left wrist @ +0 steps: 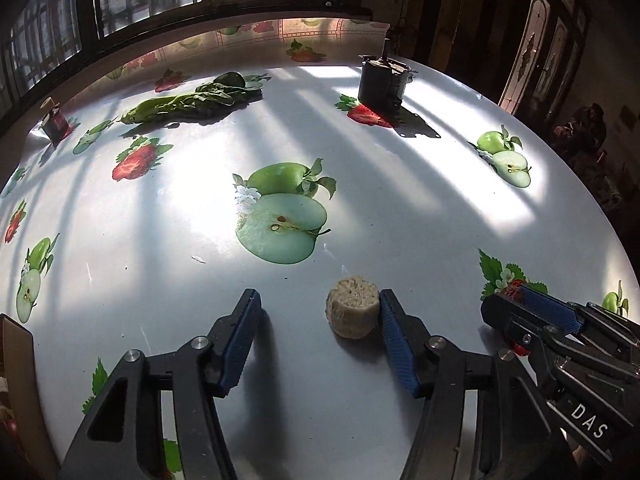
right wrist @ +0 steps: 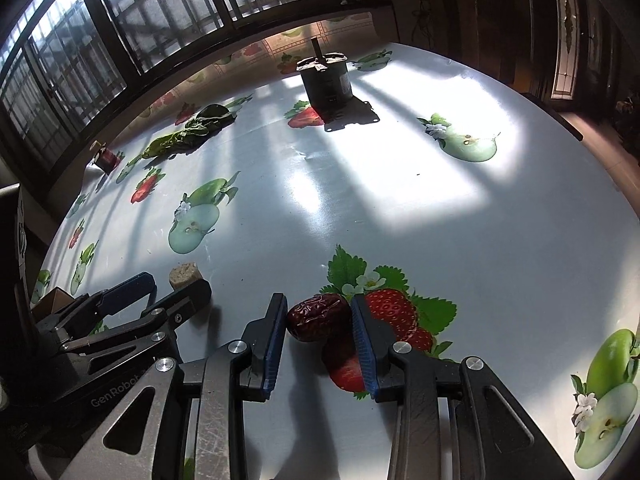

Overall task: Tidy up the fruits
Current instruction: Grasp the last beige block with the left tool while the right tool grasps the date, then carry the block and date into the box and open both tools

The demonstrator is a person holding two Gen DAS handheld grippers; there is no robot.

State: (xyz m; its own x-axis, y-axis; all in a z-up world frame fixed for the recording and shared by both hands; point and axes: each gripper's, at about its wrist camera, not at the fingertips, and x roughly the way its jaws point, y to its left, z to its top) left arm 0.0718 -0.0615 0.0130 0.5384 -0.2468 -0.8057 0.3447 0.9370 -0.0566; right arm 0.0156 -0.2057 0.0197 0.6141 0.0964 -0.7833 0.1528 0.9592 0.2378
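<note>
A beige, spongy round slice [left wrist: 353, 306] lies on the fruit-print tablecloth [left wrist: 360, 184] between the fingers of my left gripper [left wrist: 318, 310], which is open; the slice touches the right finger. It also shows in the right wrist view [right wrist: 184, 274]. A wrinkled dark red date [right wrist: 318, 317] sits between the blue pads of my right gripper [right wrist: 319, 314], which is shut on it at table level. The right gripper shows at the lower right of the left wrist view [left wrist: 516, 300], and the left gripper shows at the left of the right wrist view [right wrist: 176, 284].
A leafy green vegetable [left wrist: 192, 102] lies at the far left. A dark metal motor [left wrist: 382, 82] stands at the far side. A small dark jar [left wrist: 54, 122] stands at the left edge. A cardboard box corner [left wrist: 16, 360] is at the near left.
</note>
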